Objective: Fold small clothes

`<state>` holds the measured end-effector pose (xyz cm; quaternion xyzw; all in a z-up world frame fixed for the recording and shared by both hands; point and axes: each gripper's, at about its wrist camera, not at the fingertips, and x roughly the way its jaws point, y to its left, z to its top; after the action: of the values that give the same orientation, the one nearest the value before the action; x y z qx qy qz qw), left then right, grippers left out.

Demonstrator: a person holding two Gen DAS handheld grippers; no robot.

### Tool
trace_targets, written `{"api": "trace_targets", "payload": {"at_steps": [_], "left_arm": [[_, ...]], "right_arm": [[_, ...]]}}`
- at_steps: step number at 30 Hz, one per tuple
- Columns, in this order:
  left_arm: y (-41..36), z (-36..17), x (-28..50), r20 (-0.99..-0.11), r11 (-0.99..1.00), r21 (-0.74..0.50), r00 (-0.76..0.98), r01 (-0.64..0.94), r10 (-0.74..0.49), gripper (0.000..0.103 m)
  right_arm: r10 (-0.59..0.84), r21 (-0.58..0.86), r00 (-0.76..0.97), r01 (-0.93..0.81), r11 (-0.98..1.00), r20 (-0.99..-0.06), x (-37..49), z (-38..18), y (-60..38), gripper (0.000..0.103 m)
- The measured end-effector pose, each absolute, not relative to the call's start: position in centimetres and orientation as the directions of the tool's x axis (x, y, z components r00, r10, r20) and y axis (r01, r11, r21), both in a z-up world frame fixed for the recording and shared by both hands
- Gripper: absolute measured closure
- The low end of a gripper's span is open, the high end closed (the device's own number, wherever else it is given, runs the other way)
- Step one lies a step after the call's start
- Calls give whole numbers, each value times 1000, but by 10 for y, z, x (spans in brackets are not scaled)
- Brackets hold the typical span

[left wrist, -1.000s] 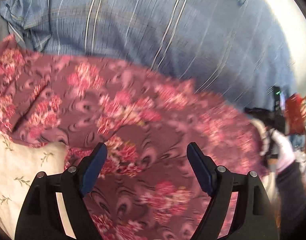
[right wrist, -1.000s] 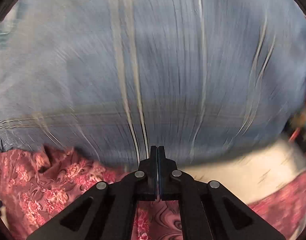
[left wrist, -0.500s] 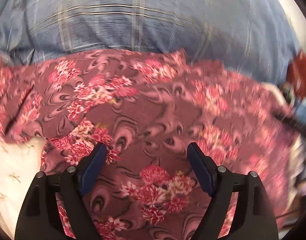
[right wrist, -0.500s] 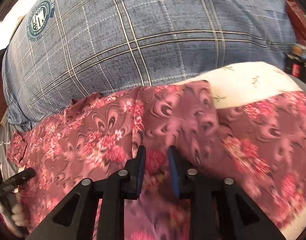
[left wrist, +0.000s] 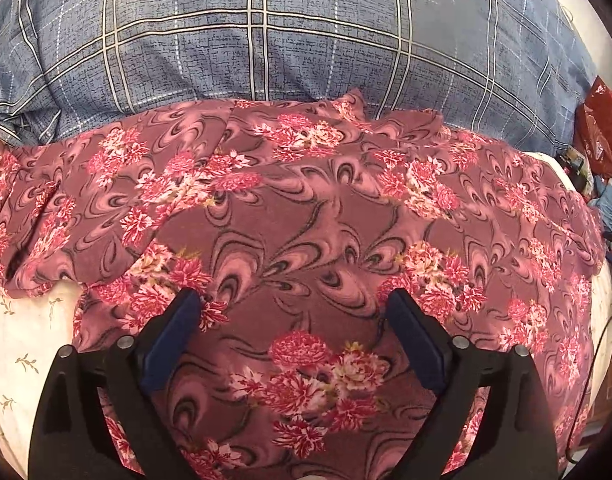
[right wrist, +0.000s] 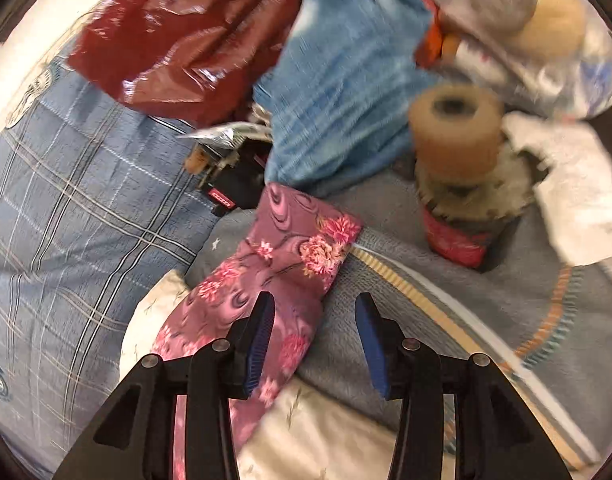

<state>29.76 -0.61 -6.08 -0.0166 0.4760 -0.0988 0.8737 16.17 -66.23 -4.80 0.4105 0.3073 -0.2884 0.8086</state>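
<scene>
- Hovering with its jaws spread wide and nothing between them, the left gripper [left wrist: 292, 312] hangs over the floral garment [left wrist: 306, 216]; the cloth lies spread across the middle of that view, its far hem at twelve o'clock rumpled against the blue plaid pillow [left wrist: 266, 40], its edge at nine o'clock lapped over a cream sprigged sheet [left wrist: 22, 344]
- Closing straight down from here would likely pinch mid-panel rather than an edge; the fold would then drag a bunched ridge instead of a clean line
- The right gripper [right wrist: 314, 312] is also parted, moderately wide, and empty; one narrow end of the floral garment [right wrist: 282, 248] runs from seven o'clock towards twelve, passing under the left finger; whether the pad touches the cloth I cannot tell
- A lopsided bite there could catch one layer only; the thin fabric looks slippery and may slide out mid-lift
- Clutter crowds that end: a red plastic bag [right wrist: 186, 36] at eleven o'clock, blue denim [right wrist: 338, 92] at twelve, a tan spool [right wrist: 456, 132] at one; a sweeping pull could snag or topple these
- The right view is blurred, so aim may be off; the grey blanket [right wrist: 446, 300] beneath could be grabbed along with the garment
</scene>
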Motion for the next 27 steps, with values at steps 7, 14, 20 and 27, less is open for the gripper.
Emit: {"api": "trace_targets", "payload": {"at_steps": [7,14,20,27], "left_arm": [[-9,-61,300,-826,976,-138,524,167,-207,3],[5,-52,303,-824,960,-246,493,131,-278,3],[26,-40,305,-820,945,-319,479,74,-314,4],[54,-21,302,-793,907,-416,465,61,-394,4]], "right_arm": [[-238,480,660,706,520,-713,210,-54,-664,89],[-305,459,756,611,644,-579,192,29,-621,92],[-142,456,841,416,787,-522,190,83,-539,92],[127,466,826,176,867,-549,230,75,-394,92]]}}
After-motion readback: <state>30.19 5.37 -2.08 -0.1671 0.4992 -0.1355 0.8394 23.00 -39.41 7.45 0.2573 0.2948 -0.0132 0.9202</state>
